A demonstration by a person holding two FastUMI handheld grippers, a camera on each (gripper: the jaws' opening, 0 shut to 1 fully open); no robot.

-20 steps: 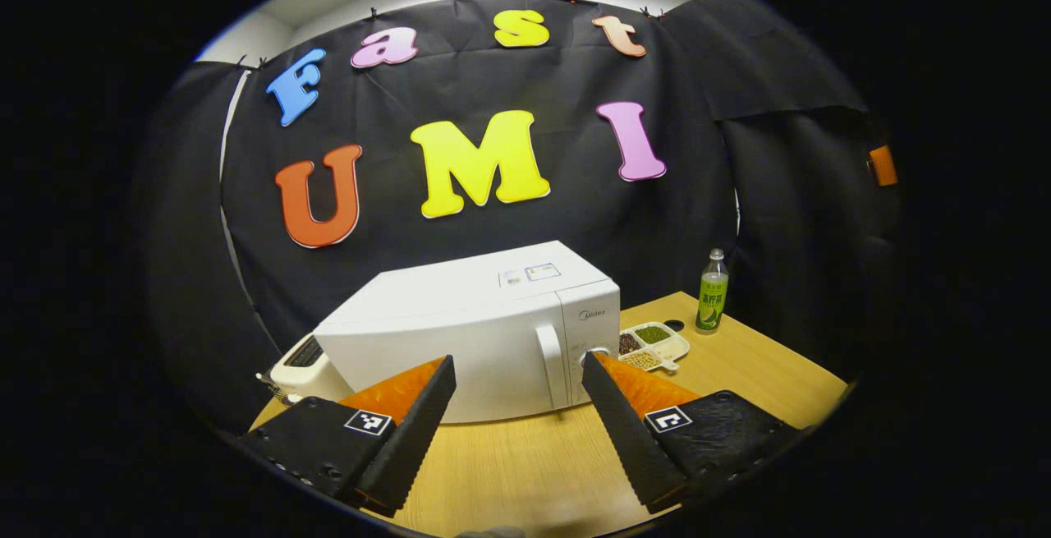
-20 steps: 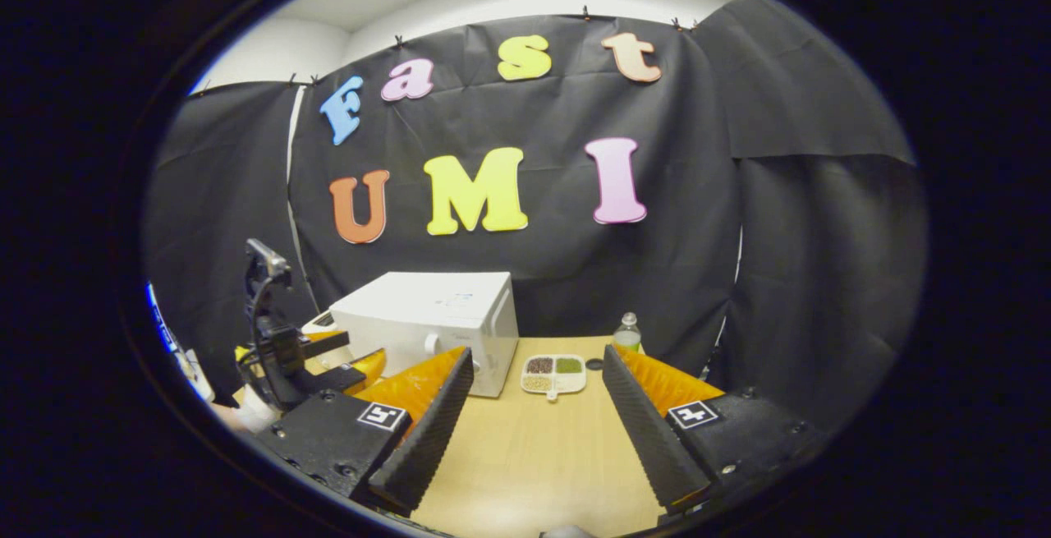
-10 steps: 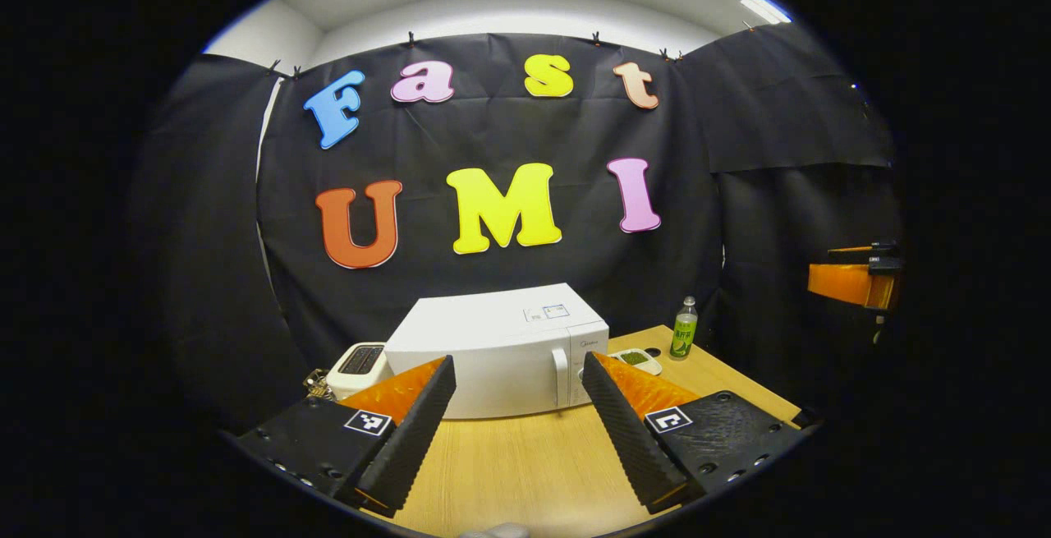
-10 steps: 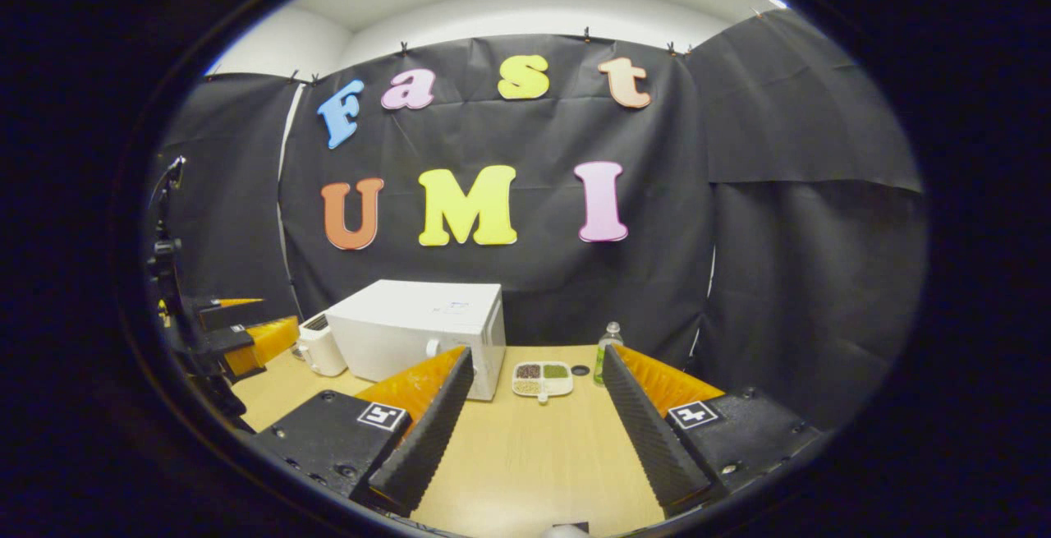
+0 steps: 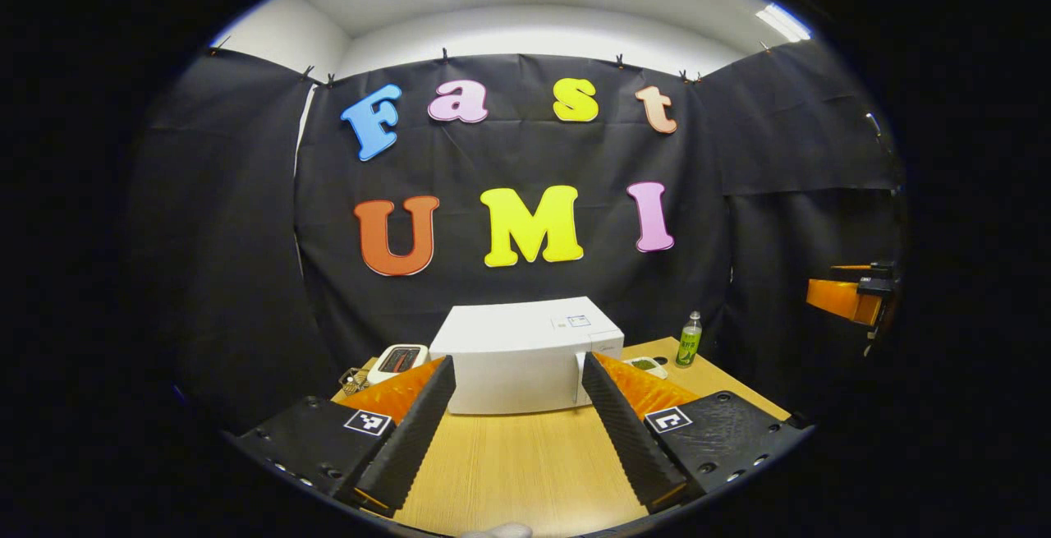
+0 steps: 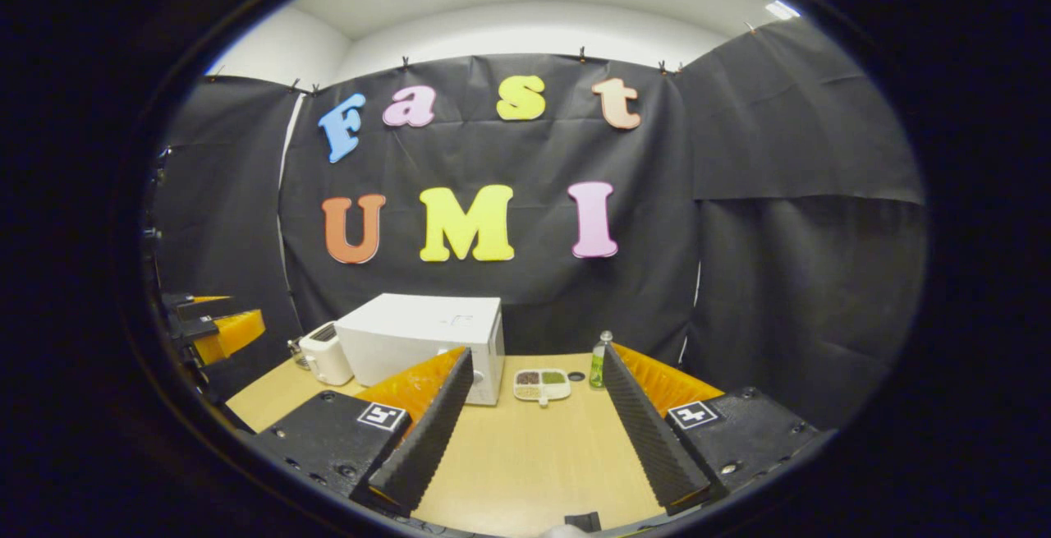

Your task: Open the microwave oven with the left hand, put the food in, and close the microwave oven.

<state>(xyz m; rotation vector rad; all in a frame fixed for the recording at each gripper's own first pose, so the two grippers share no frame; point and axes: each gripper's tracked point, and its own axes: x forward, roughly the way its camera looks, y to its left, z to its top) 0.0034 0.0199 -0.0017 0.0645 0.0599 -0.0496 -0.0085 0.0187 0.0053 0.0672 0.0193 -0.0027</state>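
Both hand-held grippers hang with their fingers spread apart and nothing between them. Our left hand-held gripper (image 5: 517, 431) looks straight ahead at the microwave oven (image 5: 525, 353), which stands shut at the far side of the bench (image 5: 509, 464), well apart from our fingertips. Its long axis runs across our line of sight, with the door handle (image 5: 579, 378) upright near the right end of the front face, half hidden behind our right-hand finger in the left gripper view.

Our right hand-held gripper (image 6: 530, 431) sits further to the right. From it the microwave oven (image 6: 423, 341) lies ahead and to the left, while the food tray (image 6: 542, 384) lies almost dead ahead on the bench (image 6: 525, 464), just beside the oven's right end. A green bottle (image 6: 601, 360) stands just right of the tray, and a toaster (image 6: 324, 357) sits against the oven's left side.

We judge that nothing of the task is done yet. The left hand-held gripper is the nearer one to the door, so the coming move is forward and a little to the right, to bring its open fingers either side of the upright handle. The right one is better placed for the tray.
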